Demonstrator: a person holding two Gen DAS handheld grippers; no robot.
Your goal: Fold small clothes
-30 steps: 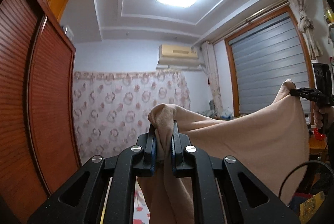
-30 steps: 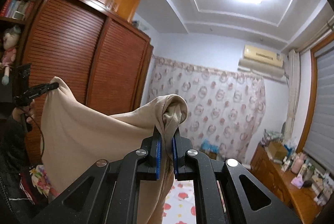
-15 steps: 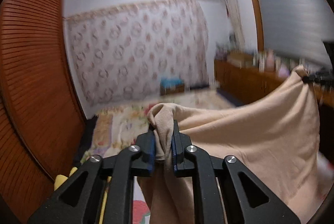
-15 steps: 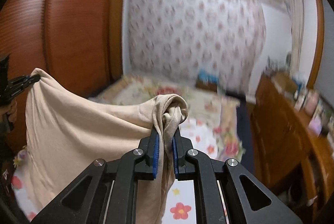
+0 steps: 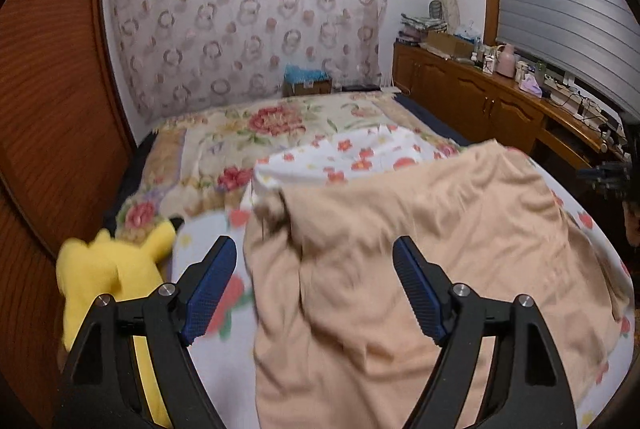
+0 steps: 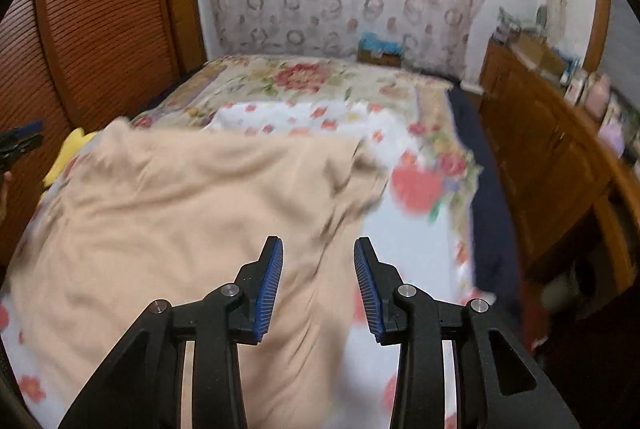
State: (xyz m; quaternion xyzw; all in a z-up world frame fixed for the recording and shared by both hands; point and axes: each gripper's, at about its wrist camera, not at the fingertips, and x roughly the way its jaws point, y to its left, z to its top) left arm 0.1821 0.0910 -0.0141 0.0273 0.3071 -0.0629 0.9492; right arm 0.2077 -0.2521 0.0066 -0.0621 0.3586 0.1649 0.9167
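Peach cloth [image 5: 420, 261] lies spread on the flowery bed [image 5: 240, 137], beside a yellow plush toy [image 5: 108, 269]. Left gripper [image 5: 314, 261] gapes wide, right gripper [image 6: 318, 261] partly; both hold nothing.

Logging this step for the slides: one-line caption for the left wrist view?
Left gripper, jaws open, above the beige garment lying on the floral bed.

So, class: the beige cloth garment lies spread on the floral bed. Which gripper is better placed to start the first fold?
Probably the left gripper: its open fingers straddle the beige cloth garment's bunched edge. The right gripper is also open, over the opposite edge, half above the floral bedsheet.
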